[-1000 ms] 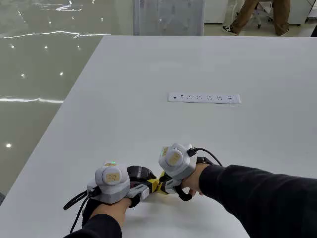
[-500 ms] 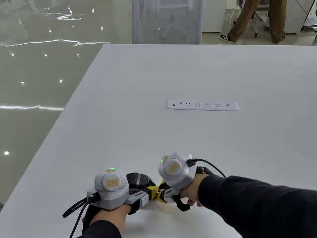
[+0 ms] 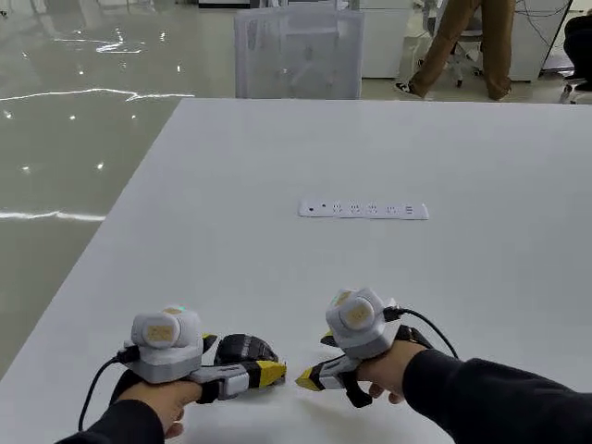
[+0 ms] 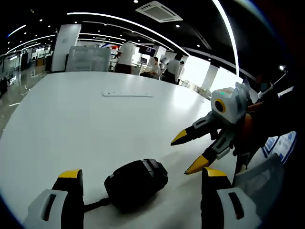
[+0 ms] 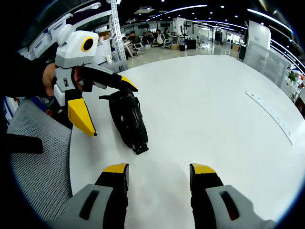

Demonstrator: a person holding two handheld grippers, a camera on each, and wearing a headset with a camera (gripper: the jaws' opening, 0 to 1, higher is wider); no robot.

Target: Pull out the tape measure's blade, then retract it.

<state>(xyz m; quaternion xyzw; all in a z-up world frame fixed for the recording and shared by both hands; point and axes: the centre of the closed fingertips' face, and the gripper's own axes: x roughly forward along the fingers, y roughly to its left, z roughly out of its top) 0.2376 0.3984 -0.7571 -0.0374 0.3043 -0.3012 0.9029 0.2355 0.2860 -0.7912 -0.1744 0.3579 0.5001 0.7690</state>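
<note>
A black tape measure [image 4: 136,181] is seen lying on its side on the white counter [image 3: 231,231], close to the near edge. It is placed between the two jaws of the left hand-held gripper [image 3: 240,357]. Those jaws are spread wide, one on each side of the tape measure, and it is not squeezed by them. Whether a jaw tip is touching it cannot be told. A thin black cord is seen at the tape measure's near end.

The right hand-held gripper [image 3: 316,361] is held just beside the tape measure, with its yellow tips pointed toward it. Its jaws are parted too, and nothing is held in them.

A long white power strip [image 3: 363,210] is seen flat on the counter, well apart from the tape measure, toward the middle. Past the counter, a shiny floor [image 3: 74,111] and a person's legs [image 3: 467,42] can be seen.
</note>
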